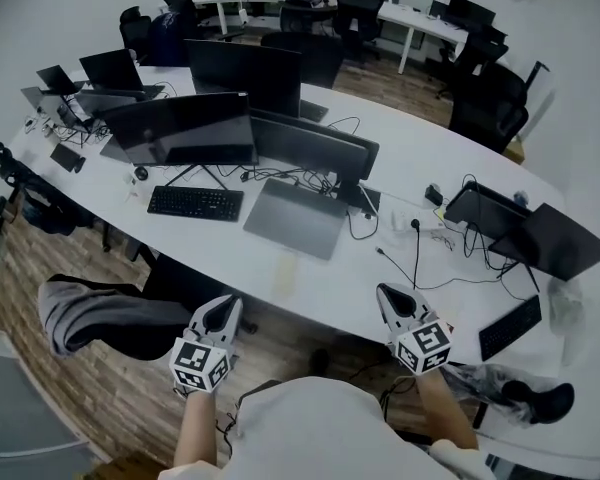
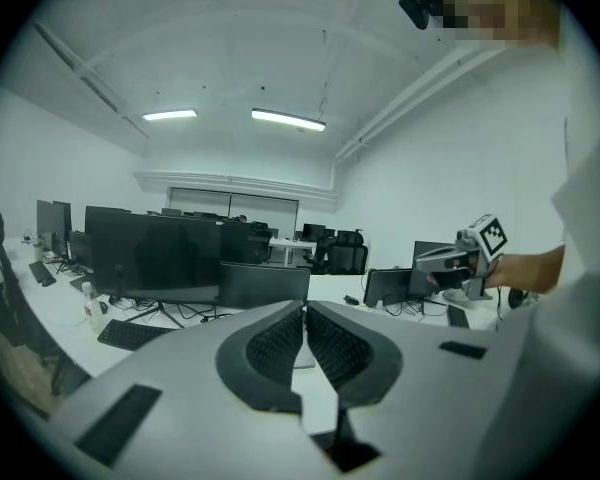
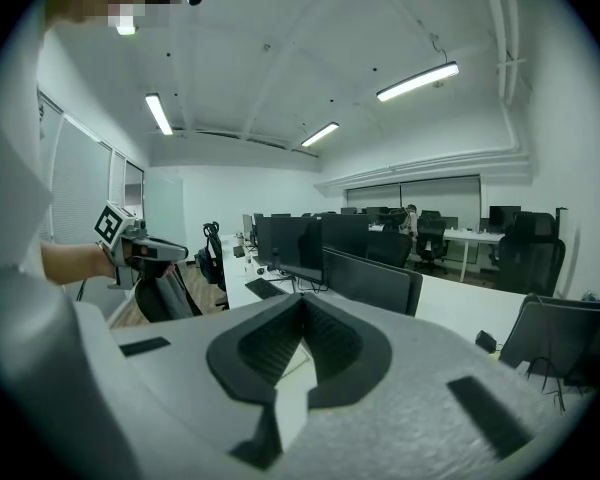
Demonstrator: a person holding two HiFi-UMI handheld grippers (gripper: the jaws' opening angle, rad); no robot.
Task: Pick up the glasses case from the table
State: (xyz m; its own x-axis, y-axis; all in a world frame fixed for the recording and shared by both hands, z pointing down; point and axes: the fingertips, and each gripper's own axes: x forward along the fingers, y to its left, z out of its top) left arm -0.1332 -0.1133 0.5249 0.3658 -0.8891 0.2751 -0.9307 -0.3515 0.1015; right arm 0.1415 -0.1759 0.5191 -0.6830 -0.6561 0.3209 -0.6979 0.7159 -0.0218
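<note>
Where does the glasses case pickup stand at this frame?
Done: nothing, no case has been lifted. In hand: nothing either. The left gripper and right gripper are both shut and empty, held by the front edge of the white table. Left: the whole pickup. A pale flat item near that edge may be the case, but I cannot tell.

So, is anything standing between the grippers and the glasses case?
Nothing visible does. The left gripper and right gripper hang shut, short of the table. The pale item ahead, possibly the case, lies on bare tabletop.
</note>
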